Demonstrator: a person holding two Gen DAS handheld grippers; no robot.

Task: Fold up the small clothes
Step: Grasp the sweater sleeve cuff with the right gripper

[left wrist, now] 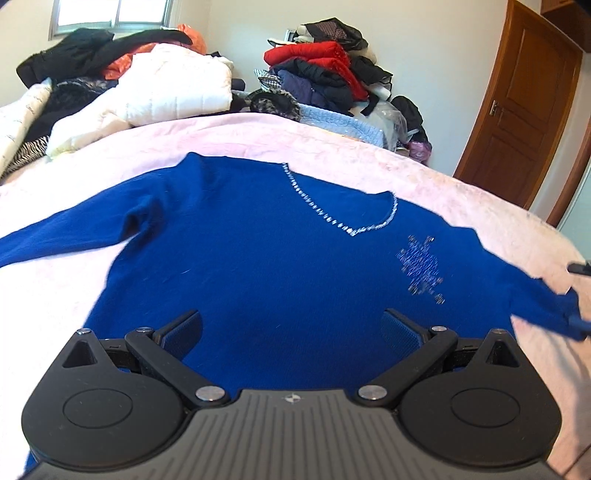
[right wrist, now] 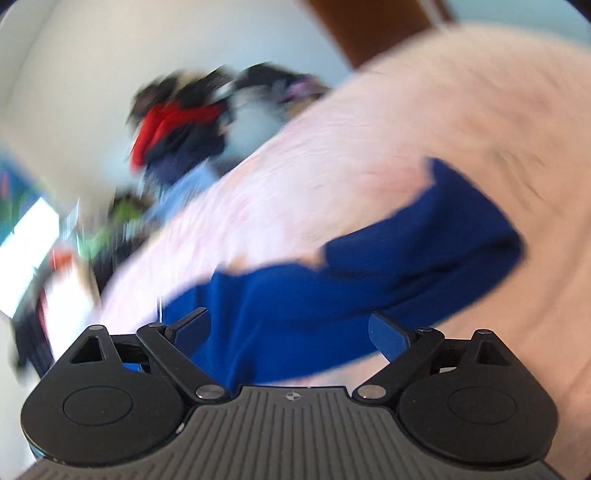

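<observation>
Both grippers, left gripper (left wrist: 291, 328) and right gripper (right wrist: 290, 330), wide open, empty, above blue sweater (left wrist: 258, 258) on pink blanket (left wrist: 461, 195).

A pale pink blanket (left wrist: 332, 147) is covering the bed. Beyond its far edge, a white quilted coat (left wrist: 173, 88) is lying in a heap with black garments (left wrist: 88, 51) and an orange piece (left wrist: 125, 64) sitting on top. Further right, a pile of clothes (left wrist: 325, 74) is leaning against the wall, a red jacket (left wrist: 310, 55) showing near its top. A brown wooden door (left wrist: 524, 110) is standing at the right. A window (left wrist: 110, 14) is letting light in at the upper left.
</observation>
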